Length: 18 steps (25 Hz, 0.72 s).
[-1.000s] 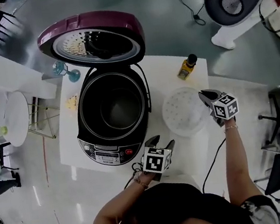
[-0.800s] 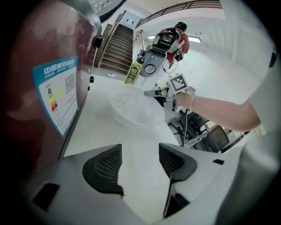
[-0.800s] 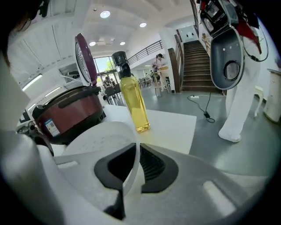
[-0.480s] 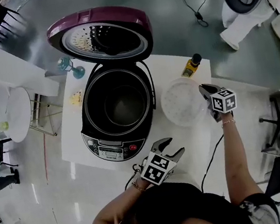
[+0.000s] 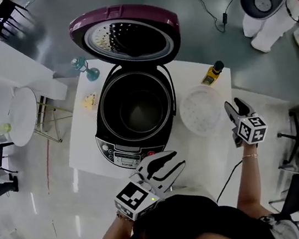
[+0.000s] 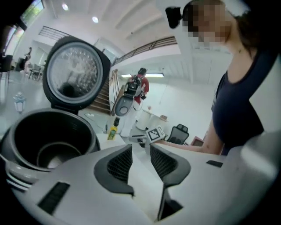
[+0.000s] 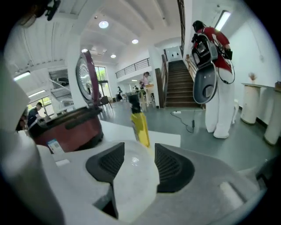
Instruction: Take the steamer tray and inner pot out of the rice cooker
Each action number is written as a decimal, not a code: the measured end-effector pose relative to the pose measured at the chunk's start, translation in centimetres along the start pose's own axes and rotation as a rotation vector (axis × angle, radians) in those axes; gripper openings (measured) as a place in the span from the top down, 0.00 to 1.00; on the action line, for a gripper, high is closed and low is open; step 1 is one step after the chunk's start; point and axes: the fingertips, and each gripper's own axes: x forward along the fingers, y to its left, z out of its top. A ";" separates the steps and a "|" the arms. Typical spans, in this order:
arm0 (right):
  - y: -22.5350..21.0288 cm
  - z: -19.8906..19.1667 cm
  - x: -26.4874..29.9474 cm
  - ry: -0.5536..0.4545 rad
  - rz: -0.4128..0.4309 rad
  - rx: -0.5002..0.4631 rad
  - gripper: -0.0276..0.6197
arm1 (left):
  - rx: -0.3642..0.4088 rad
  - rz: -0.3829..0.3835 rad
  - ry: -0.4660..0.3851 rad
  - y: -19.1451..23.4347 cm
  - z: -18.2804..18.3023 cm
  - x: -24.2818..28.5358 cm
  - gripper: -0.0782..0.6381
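**A:** Where is the inner pot (image 5: pixel 116 114)?

**B:** Not out yet. It sits upright in the rice cooker (image 5: pixel 122 154) on the left half of the table (image 5: pixel 84 145). The lid (image 5: pixel 123 21) is tipped back and the pot's mouth faces up.

**A:** Which gripper is nearer?

**B:** The left gripper (image 5: pixel 165 164). It hangs at the table's front edge, just short of the cooker's control panel. The pot lies straight ahead of its fingers and lower. Its jaws have just been closing, but a gap shows between the pads and nothing is in it.

**A:** Any long axis to line up with?

**B:** None, since the pot is round. I'd judge the near rim is the place to bite, followed by a straight lift.

**A:** And the steamer tray (image 5: pixel 201 111)?

**B:** Already out. It rests on the table just right of the cooker, with a yellow bottle (image 5: pixel 212 72) beyond it near the back right corner.

**A:** The right gripper (image 5: pixel 235 108)?

**B:** It is by the tray's right edge. Its jaws have just been opening. The tray shows through the gap, but the pads don't press on it. This gripper is farther from the pot, with the tray in between.
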 end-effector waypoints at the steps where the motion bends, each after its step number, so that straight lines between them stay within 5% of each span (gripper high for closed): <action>1: 2.1 1.5 -0.8 -0.035 0.027 -0.021 0.65 | -0.018 0.041 -0.066 1.2 1.6 -1.8 0.72; 3: 7.0 5.0 -1.6 -0.105 0.094 -0.091 0.65 | -0.091 0.175 -0.185 4.7 4.4 -5.5 0.84; 5: 12.3 8.3 -1.4 -0.157 0.165 -0.171 0.65 | -0.096 0.324 -0.252 8.9 6.6 -8.8 0.84; 9: 20.4 11.5 0.4 -0.142 0.208 -0.412 0.65 | 0.143 0.692 -0.158 16.6 7.1 -12.7 0.84; 10: 21.8 11.8 1.1 -0.123 0.204 -0.468 0.65 | 0.189 0.747 -0.106 17.9 6.6 -12.8 0.76; 11: 22.9 11.9 1.8 -0.105 0.202 -0.506 0.65 | 0.218 0.776 -0.046 18.9 6.0 -12.5 0.60; 12: 23.9 12.0 2.5 -0.083 0.201 -0.531 0.65 | 0.236 0.788 0.017 19.8 5.3 -12.0 0.56; 18: 25.9 9.5 7.5 0.146 0.101 -0.678 0.65 | 0.229 0.832 0.251 24.2 2.1 -10.4 0.48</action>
